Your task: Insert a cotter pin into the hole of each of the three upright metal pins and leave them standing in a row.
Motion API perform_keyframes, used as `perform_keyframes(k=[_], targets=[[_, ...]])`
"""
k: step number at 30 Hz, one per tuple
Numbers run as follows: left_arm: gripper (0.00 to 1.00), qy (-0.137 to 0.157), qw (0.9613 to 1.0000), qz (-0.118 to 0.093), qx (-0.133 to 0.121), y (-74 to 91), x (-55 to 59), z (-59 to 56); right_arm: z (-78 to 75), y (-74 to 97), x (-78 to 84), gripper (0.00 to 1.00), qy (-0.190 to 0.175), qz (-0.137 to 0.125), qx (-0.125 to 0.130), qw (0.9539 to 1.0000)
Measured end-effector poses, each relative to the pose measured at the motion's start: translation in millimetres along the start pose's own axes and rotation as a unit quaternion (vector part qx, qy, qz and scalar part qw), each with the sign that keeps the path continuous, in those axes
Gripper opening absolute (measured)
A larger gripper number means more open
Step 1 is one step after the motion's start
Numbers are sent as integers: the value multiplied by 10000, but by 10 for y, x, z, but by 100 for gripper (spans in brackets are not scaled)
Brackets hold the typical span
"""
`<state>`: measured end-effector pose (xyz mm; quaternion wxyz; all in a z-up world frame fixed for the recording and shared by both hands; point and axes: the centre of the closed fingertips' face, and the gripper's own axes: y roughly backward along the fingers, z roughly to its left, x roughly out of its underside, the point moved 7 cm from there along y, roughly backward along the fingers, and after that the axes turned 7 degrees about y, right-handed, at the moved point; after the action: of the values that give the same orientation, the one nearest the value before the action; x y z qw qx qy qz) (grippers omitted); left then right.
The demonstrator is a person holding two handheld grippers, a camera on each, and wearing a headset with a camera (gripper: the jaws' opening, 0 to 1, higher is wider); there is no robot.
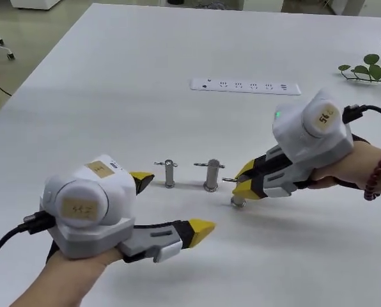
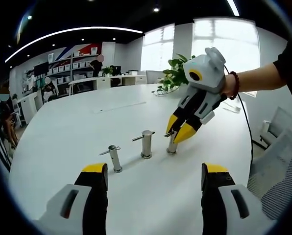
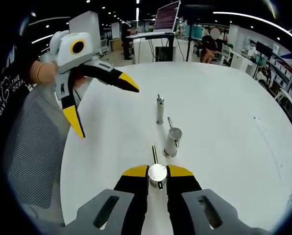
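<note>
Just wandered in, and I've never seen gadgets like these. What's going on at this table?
A person holds tongs in each hand over a white table. Three metal pins stand in a row. The left pin and the middle pin each have a cotter pin through the top. The right tongs are closed around the top of the third pin, where another cotter pin sticks out, seemingly being fitted. The left tongs hover open, holding nothing.
</note>
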<state>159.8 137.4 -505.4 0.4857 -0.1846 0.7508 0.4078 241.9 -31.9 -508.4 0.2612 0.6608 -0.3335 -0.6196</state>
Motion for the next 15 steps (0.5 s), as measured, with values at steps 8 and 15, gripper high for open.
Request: perform_keyframes(k=[8,15], targets=[[81,31,9999,-100,-78,20,-18,49,-105,29,22,8,28,84,63,9999],[84,103,9997,-185,-123,15,-7,100,-167,33,67,8,60,187,51,9998]])
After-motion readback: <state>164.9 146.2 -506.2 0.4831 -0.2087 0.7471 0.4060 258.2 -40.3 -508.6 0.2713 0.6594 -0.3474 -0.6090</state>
